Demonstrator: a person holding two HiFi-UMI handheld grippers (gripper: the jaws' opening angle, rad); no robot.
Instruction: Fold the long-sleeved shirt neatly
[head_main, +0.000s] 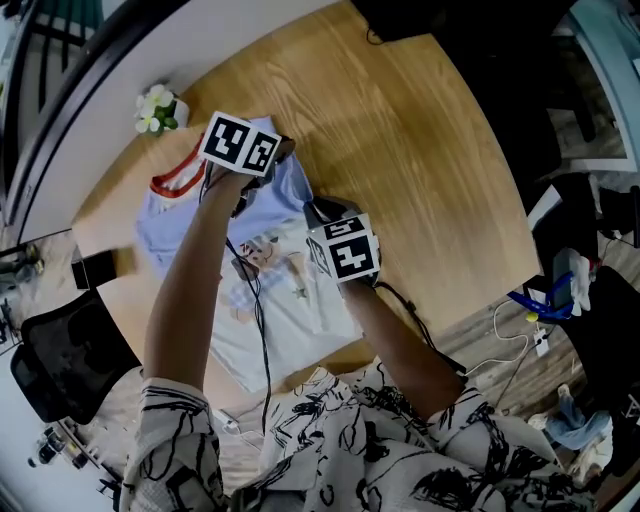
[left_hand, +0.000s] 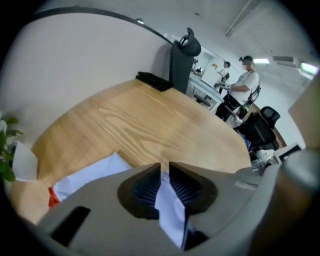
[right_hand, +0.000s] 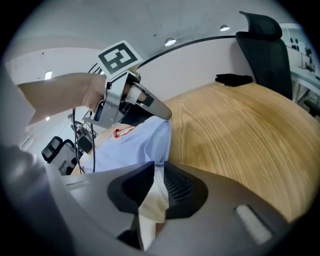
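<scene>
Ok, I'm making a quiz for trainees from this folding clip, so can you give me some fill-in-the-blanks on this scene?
The left gripper and the right gripper are both ____ on the shirt.
The shirt's collar is trimmed in ____.
The shirt lies on a ____ table.
The small pot near the collar holds white ____.
Missing: shut; orange-red; wooden; flowers.

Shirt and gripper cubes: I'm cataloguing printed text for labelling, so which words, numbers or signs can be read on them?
No word or number is readable anywhere.
Left gripper, marker cube: black-and-white square code pattern, no letters.
Right gripper, marker cube: the same kind of pattern.
Shirt: a printed picture; any lettering is too small to read.
</scene>
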